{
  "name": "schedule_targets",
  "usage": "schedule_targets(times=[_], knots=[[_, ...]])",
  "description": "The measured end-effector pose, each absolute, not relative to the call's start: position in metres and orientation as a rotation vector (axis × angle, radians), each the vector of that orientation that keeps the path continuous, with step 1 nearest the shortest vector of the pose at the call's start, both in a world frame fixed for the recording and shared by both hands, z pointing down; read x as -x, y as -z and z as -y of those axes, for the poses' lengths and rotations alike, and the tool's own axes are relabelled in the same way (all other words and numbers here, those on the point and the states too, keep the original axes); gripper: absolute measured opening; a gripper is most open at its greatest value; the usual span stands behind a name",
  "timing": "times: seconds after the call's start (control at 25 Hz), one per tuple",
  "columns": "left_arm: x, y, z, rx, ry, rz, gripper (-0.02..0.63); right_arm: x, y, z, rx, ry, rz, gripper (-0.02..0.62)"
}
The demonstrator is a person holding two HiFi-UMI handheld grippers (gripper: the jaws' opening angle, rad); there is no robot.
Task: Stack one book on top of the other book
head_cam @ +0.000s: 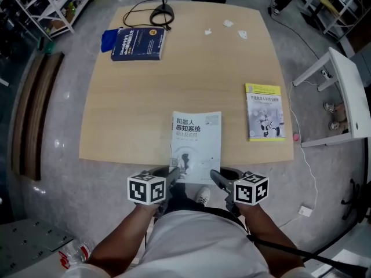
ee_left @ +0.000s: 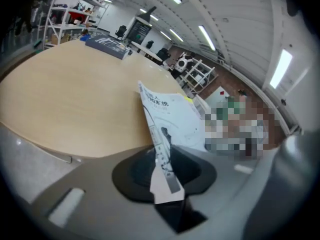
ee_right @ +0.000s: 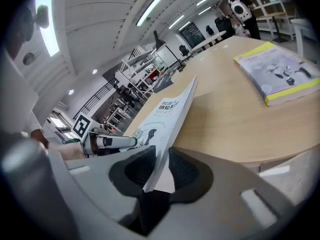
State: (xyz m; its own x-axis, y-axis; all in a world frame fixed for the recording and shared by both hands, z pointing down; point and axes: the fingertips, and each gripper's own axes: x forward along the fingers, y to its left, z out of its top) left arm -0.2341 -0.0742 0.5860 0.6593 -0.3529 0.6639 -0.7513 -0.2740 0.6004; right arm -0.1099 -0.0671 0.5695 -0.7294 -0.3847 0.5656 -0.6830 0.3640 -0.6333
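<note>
My left gripper and right gripper are each clamped on a near corner of the thin white book, whose near end tilts up off the near edge of the table. The yellow-edged book lies flat to the right, well apart. Held only by its corners, the white book could sag, twist or slip free if my hands move unevenly.

head: steeply down over table | gripper views: close, low, share white book
</note>
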Motion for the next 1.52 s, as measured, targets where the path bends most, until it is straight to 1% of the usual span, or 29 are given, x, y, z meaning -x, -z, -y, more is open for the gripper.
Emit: schedule_targets(times=[0.28, 0.48, 0.64, 1.0, 1.32, 1.52], knots=[[0.161, -0.545, 0.077, -2.049, -0.512, 0.812, 0.100, 0.037, -0.528, 0.053, -1.179, -1.223, 2.359, 0.086], [0.100, -0.528, 0.074, -2.145, -0.539, 0.740, 0.100, -0.020, -0.514, 0.037, -1.330, -1.208, 2.340, 0.086], [0.067, -0.521, 0.077, -2.188, -0.535, 0.686, 0.103, -0.051, -0.506, 0.034, -1.385, -1.208, 2.331, 0.086], [0.028, -0.514, 0.125, -2.250, -0.607, 0.626, 0.103, -0.084, -0.504, 0.069, -1.526, -1.271, 2.269, 0.087], [0.000, -0.527, 0.185, -2.233, -0.578, 0.619, 0.103, -0.113, -0.516, 0.131, -1.522, -1.250, 2.227, 0.087], [-0.009, -0.535, 0.198, -2.169, -0.549, 0.683, 0.103, -0.125, -0.521, 0.153, -1.433, -1.246, 2.226, 0.087]])
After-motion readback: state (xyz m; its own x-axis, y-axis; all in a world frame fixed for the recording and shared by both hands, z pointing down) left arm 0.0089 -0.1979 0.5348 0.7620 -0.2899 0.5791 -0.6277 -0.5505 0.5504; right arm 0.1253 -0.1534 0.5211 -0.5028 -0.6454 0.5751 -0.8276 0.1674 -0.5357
